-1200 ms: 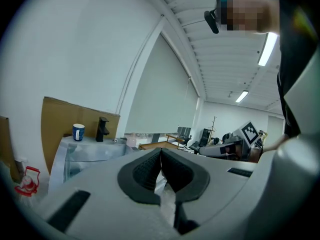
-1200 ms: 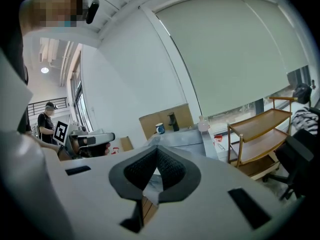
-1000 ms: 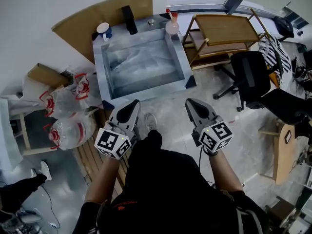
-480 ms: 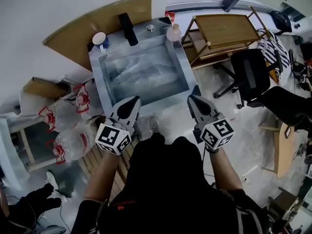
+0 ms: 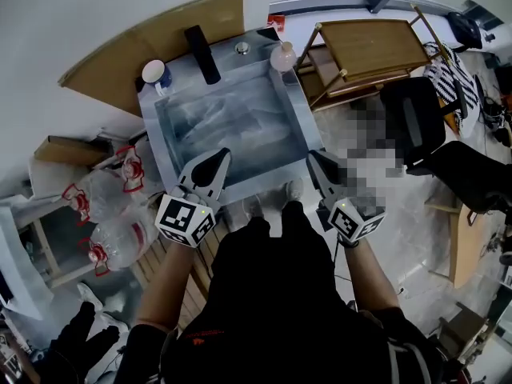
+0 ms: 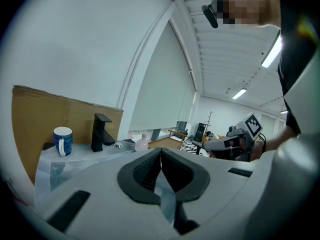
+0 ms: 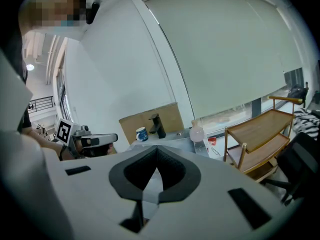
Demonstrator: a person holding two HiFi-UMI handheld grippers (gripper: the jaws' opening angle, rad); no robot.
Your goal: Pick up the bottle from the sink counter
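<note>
A clear, rounded bottle (image 5: 282,56) with a small cap stands on the far right corner of the steel sink counter (image 5: 148,134). It also shows as the bottle (image 6: 141,144) in the left gripper view and the bottle (image 7: 198,136) in the right gripper view. My left gripper (image 5: 216,160) hovers over the sink's near edge, jaws shut and empty. My right gripper (image 5: 318,160) hangs level with it at the near right corner, also shut on nothing. Both are well short of the bottle.
A blue mug (image 5: 154,74) and a black faucet (image 5: 202,54) stand on the counter's far side. Cardboard (image 5: 120,50) leans behind the sink. A wooden cart (image 5: 368,50) and an office chair (image 5: 416,122) stand to the right; plastic bags (image 5: 112,206) lie left.
The person has stepped closer to the sink, which now lies just beyond the gripper tips. Both grippers stayed shut and side by side.
</note>
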